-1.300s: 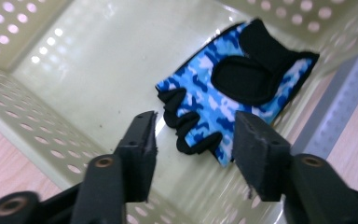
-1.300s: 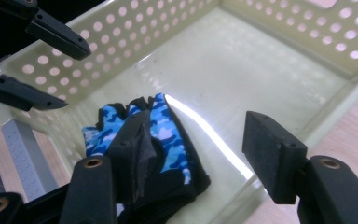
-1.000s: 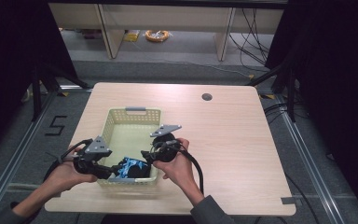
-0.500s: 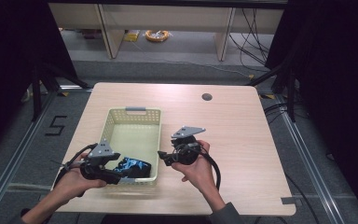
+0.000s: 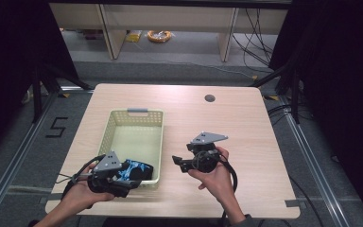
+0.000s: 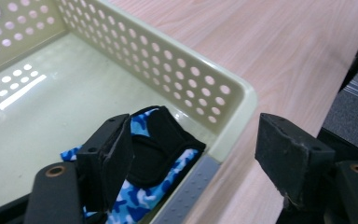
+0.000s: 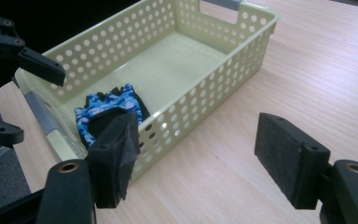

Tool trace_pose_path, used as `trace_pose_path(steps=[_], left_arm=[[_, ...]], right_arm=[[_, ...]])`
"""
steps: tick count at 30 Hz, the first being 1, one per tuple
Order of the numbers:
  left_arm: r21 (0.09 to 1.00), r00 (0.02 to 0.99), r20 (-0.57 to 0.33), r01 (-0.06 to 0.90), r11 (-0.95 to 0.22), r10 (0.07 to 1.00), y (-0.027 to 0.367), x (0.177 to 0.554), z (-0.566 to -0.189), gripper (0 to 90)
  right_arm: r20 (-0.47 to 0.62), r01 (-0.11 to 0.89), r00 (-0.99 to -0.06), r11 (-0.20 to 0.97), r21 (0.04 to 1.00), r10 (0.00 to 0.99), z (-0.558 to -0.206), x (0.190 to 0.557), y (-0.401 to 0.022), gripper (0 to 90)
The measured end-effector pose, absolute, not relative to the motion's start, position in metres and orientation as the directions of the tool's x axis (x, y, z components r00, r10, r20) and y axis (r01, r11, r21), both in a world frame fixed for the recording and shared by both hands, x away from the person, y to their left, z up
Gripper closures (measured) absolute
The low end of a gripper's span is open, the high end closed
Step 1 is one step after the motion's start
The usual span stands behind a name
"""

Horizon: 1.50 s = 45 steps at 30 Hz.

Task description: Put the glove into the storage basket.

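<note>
A pale green perforated basket (image 5: 159,137) stands on the left half of the table. A blue camouflage and black glove (image 5: 138,168) lies loose at its near end. My left gripper (image 5: 131,180) is at the basket's near edge, open. In the left gripper view its jaws (image 6: 193,126) have just been opening and straddle the basket's corner (image 6: 191,84), one pad above the glove (image 6: 168,140). My right gripper (image 5: 177,163) hovers over bare table right of the basket, pointing at it. Its jaws (image 7: 198,123) have just been opening with nothing between them, and beyond them are the basket (image 7: 205,98) and glove (image 7: 107,105).
The wooden table (image 5: 255,127) has a round cable hole (image 5: 210,98) near its far edge. Bare wood lies right of the basket. The table's near edge is just behind both hands. Shelving and cables stand on the floor beyond the table.
Both grippers were together over the glove at the basket's near end. The right one has drawn away to the right, the left one toward the near-left corner. The glove stays in the basket.
</note>
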<state>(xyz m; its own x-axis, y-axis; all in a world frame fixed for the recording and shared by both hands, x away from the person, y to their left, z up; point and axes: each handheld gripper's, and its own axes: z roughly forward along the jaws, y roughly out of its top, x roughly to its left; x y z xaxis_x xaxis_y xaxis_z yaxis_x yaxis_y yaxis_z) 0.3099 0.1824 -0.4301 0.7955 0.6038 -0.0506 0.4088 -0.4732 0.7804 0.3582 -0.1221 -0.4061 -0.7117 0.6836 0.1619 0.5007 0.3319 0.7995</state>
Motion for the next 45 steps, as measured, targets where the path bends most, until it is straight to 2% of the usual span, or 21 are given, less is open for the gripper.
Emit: trace_pose_path(steps=[2,4,5,6,9,20,23,24,26,32,37,38,40,41,42,43,45], left_arm=[[0.782,0.804,-0.054,0.403,-0.476,0.592,0.180,0.306,-0.431,26.7],[0.804,0.801,-0.091,0.409,-0.431,0.591,0.174,0.300,-0.432,26.6],[0.806,0.804,-0.092,0.406,-0.430,0.588,0.173,0.298,-0.432,26.6],[0.811,0.806,-0.083,0.396,-0.430,0.586,0.170,0.296,-0.432,26.6],[0.814,0.817,-0.070,0.378,-0.440,0.572,0.165,0.292,-0.433,26.7],[0.827,0.835,-0.064,0.351,-0.439,0.547,0.146,0.280,-0.443,24.5],[0.828,0.848,-0.055,0.334,-0.451,0.527,0.144,0.277,-0.445,23.1],[0.830,0.848,-0.062,0.336,-0.445,0.526,0.144,0.275,-0.446,22.1],[0.834,0.859,-0.064,0.325,-0.445,0.508,0.143,0.273,-0.446,19.7],[0.836,0.878,-0.048,0.296,-0.461,0.476,0.140,0.263,-0.450,17.0],[0.838,0.873,-0.055,0.304,-0.453,0.484,0.138,0.257,-0.457,16.9],[0.834,0.878,-0.047,0.296,-0.465,0.476,0.138,0.257,-0.458,16.9],[0.828,0.883,-0.048,0.297,-0.475,0.468,0.139,0.256,-0.461,16.7],[0.833,0.886,-0.038,0.284,-0.475,0.463,0.139,0.258,-0.462,16.7],[0.837,0.881,-0.051,0.295,-0.462,0.471,0.139,0.256,-0.464,16.7],[0.838,0.881,-0.058,0.299,-0.457,0.470,0.139,0.256,-0.465,16.7],[0.830,0.877,-0.061,0.310,-0.465,0.476,0.140,0.256,-0.466,16.7]], right_arm=[[0.167,0.506,-0.707,0.326,0.799,0.688,-0.406,0.356,-0.127,31.7],[0.184,0.510,-0.702,0.306,0.804,0.688,-0.406,0.354,-0.133,31.7],[0.158,0.478,-0.717,0.314,0.820,0.679,-0.408,0.355,-0.136,31.7],[0.194,0.510,-0.698,0.288,0.811,0.690,-0.408,0.352,-0.138,31.7],[0.202,0.525,-0.679,0.274,0.806,0.706,-0.408,0.348,-0.144,31.6],[0.179,0.494,-0.703,0.291,0.820,0.688,-0.419,0.339,-0.159,30.8],[0.190,0.508,-0.694,0.285,0.813,0.694,-0.421,0.334,-0.161,28.2],[0.218,0.542,-0.675,0.273,0.795,0.705,-0.421,0.330,-0.161,27.9],[0.180,0.491,-0.702,0.286,0.823,0.689,-0.424,0.332,-0.164,25.7],[0.199,0.494,-0.696,0.259,0.830,0.689,-0.428,0.325,-0.170,19.6],[0.226,0.506,-0.687,0.232,0.831,0.691,-0.432,0.319,-0.173,18.8],[0.203,0.489,-0.692,0.243,0.838,0.692,-0.433,0.319,-0.174,18.8],[0.233,0.517,-0.678,0.226,0.826,0.697,-0.435,0.316,-0.174,18.9],[0.200,0.495,-0.688,0.250,0.832,0.698,-0.436,0.318,-0.176,19.0],[0.230,0.526,-0.672,0.235,0.817,0.703,-0.435,0.314,-0.176,19.2],[0.213,0.494,-0.699,0.245,0.835,0.682,-0.439,0.317,-0.177,19.2],[0.214,0.500,-0.689,0.240,0.832,0.693,-0.441,0.314,-0.178,19.4]])
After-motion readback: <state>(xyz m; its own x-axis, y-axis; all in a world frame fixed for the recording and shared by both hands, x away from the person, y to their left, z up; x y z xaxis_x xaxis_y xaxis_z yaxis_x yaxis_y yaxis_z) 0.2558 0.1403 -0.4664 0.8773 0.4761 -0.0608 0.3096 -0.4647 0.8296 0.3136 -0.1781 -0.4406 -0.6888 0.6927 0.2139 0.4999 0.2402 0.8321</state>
